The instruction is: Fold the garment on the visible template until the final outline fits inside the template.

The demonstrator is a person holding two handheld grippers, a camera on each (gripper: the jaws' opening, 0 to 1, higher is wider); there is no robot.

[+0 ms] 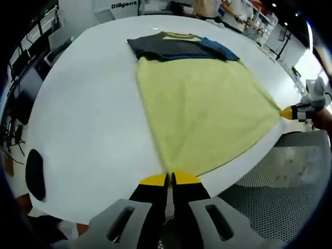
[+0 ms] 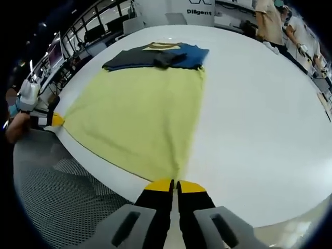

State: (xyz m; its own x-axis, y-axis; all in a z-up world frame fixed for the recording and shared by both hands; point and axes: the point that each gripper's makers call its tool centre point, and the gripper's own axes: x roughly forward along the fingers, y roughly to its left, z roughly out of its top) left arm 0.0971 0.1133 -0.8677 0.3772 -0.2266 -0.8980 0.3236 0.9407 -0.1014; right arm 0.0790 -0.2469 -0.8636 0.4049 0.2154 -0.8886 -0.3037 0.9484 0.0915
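A garment with a yellow-green body (image 1: 202,109) and a dark grey and blue far end (image 1: 179,46) lies spread on the white table (image 1: 88,114). My left gripper (image 1: 170,179) is shut on one near hem corner at the table edge. My right gripper (image 2: 175,185) is shut on the other near hem corner. The right gripper (image 1: 290,113) also appears at the right of the left gripper view, pinching its corner. The left gripper (image 2: 54,120) appears at the left of the right gripper view. The hem (image 2: 111,163) runs stretched along the table's edge between them.
A dark oval patch (image 1: 35,174) marks the table near its left edge. Perforated metal mesh (image 1: 280,181) lies below the table edge. Desks with monitors (image 2: 57,52) stand to one side, and people (image 2: 267,21) stand beyond the far end.
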